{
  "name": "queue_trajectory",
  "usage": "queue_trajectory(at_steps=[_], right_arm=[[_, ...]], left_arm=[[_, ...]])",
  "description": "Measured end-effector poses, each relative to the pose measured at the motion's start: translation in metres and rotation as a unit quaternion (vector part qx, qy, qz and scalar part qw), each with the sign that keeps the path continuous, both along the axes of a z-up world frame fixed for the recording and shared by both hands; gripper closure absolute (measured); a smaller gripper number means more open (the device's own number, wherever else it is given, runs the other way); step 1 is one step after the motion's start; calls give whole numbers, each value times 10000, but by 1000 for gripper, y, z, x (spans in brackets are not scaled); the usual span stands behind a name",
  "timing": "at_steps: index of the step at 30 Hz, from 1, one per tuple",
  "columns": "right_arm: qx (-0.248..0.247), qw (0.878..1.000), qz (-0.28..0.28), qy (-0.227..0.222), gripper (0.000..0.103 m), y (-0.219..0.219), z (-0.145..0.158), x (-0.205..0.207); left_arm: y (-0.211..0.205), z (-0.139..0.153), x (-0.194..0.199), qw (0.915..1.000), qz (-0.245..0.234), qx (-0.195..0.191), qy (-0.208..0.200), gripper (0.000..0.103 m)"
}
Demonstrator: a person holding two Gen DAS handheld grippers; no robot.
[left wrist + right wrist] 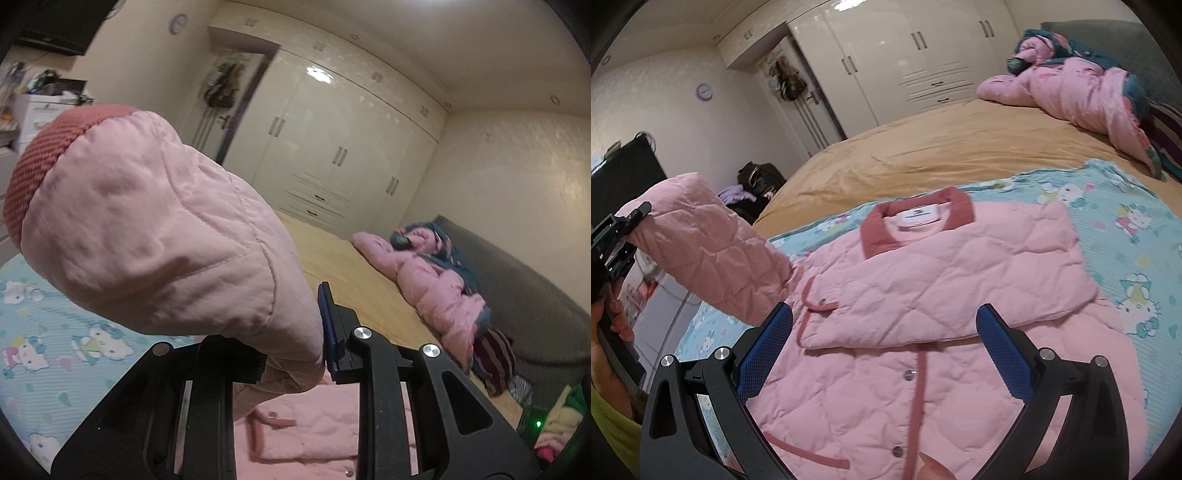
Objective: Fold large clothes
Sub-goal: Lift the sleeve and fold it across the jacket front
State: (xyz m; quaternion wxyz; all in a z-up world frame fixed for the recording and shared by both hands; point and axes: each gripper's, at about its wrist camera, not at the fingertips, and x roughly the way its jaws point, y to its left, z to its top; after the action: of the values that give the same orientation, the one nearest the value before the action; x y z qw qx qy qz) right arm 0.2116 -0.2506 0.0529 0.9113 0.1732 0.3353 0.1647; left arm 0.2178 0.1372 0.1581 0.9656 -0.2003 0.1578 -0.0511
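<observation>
A pink quilted jacket (923, 369) with a darker pink collar lies front up on a cartoon-cat sheet (1137, 258). One sleeve (960, 280) is folded across its chest. My left gripper (295, 354) is shut on the other sleeve (155, 236), which it holds up off the bed; the ribbed cuff (40, 162) points away from the camera. In the right wrist view that lifted sleeve (709, 258) hangs at the left with the left gripper (631, 221) at its end. My right gripper (884, 332) hovers open above the jacket's front, nothing between its blue pads (1001, 350).
A second pink padded garment (1082, 88) lies crumpled by the grey headboard (517, 295) at the far end of the tan bedspread (942, 147). White wardrobes (332, 147) line the far wall. A dark bag (757, 177) sits on the floor beside the bed.
</observation>
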Motion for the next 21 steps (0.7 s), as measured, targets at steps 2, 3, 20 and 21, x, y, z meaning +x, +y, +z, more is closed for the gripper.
queue_trajectory(at_steps=[2,3,20,21], right_arm=[[66,9999,-102,15,4,-13,-2,-1],[92,9999,-139,23,4,-18,-3,0],[619,9924,-1016,302,4,-120,-33,2],[658,9917,-1055,322,4,-124,-35,2]], left_arm=[[-17,-3,7,9999,-134,99,30,87],[-30,-5,12,9996,-233,167,61,87],[-174,-73,67,9838,-1394,810,788,87],[-179,-76,68,9825,-1434,855,828,87]])
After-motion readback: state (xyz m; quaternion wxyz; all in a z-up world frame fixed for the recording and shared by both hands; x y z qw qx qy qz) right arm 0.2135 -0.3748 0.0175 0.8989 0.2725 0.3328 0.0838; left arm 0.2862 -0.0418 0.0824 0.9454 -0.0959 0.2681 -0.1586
